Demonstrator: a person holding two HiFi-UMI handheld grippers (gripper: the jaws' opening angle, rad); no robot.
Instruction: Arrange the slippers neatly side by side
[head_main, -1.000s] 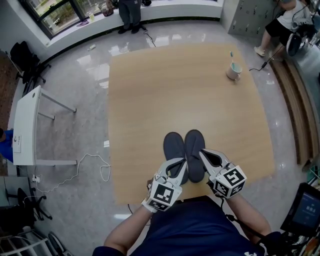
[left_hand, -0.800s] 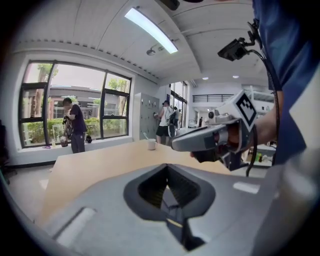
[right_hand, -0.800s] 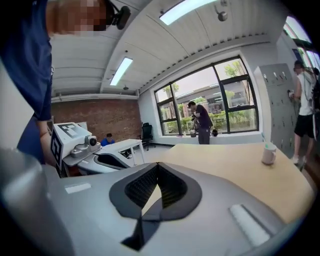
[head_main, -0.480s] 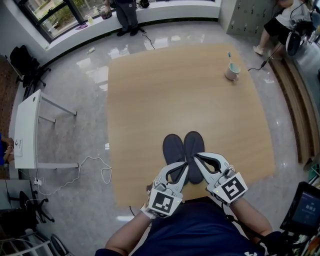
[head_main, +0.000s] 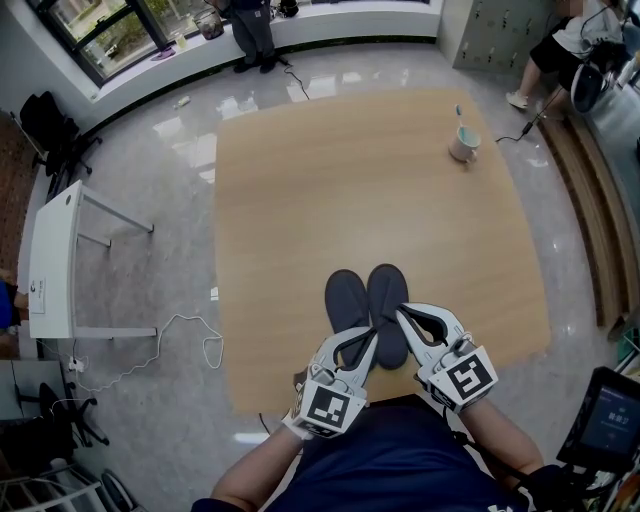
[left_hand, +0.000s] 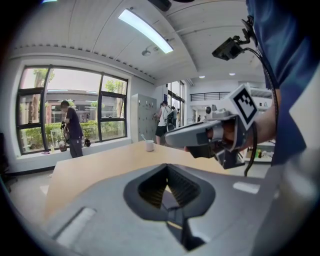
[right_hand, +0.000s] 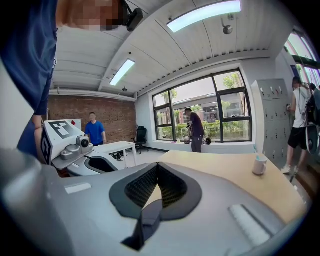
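Note:
Two dark blue-grey slippers, the left slipper (head_main: 346, 298) and the right slipper (head_main: 387, 288), lie side by side on the wooden table (head_main: 360, 190), toes pointing away, close to its near edge. My left gripper (head_main: 368, 334) hovers over the left slipper's heel, shut with nothing in it. My right gripper (head_main: 403, 314) is over the right slipper's heel, also shut and empty. In the left gripper view the shut left gripper (left_hand: 167, 166) fills the foreground with the right gripper (left_hand: 207, 136) beside it. The right gripper view shows its own shut right gripper (right_hand: 156, 165) and the left gripper (right_hand: 92, 162).
A white cup (head_main: 466, 143) with a toothbrush stands at the table's far right. A white side table (head_main: 55, 262) and a cable (head_main: 170, 340) are on the floor to the left. People stand by the window (head_main: 260, 25) and at the far right.
Both grippers have drawn back slightly toward me, still shut. The slippers lie where they were.

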